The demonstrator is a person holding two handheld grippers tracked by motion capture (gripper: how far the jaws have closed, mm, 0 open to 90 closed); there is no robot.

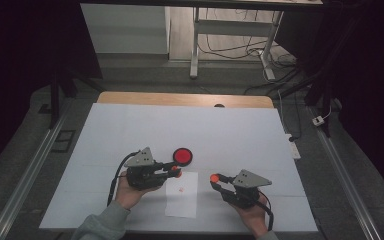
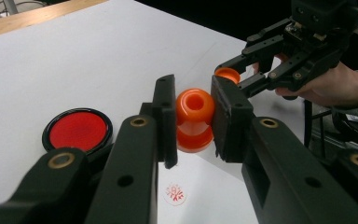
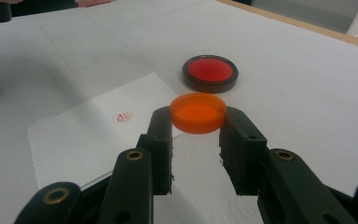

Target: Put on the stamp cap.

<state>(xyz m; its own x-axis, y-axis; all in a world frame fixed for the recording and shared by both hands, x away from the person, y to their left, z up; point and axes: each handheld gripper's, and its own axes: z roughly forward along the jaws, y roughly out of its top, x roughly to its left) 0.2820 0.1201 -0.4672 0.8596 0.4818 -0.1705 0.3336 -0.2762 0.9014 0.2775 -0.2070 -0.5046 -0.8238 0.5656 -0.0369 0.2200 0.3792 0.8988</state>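
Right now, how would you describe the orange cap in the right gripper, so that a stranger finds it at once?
Start at the white table and find the small paper sheet near the front edge. Just right of it, the right gripper is shut on the orange cap. It is a flat, plain orange disc held above the table, unlike the red ink pad in its black case or the spool-shaped orange stamp.

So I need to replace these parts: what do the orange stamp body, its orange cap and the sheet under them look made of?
The orange stamp body looks like glossy moulded plastic, with soft highlights on its rounded top. The orange cap seems slightly translucent plastic, smooth and glowing at the rim. The sheet looks like matte white paper, thin-edged, with a red stamped mark.
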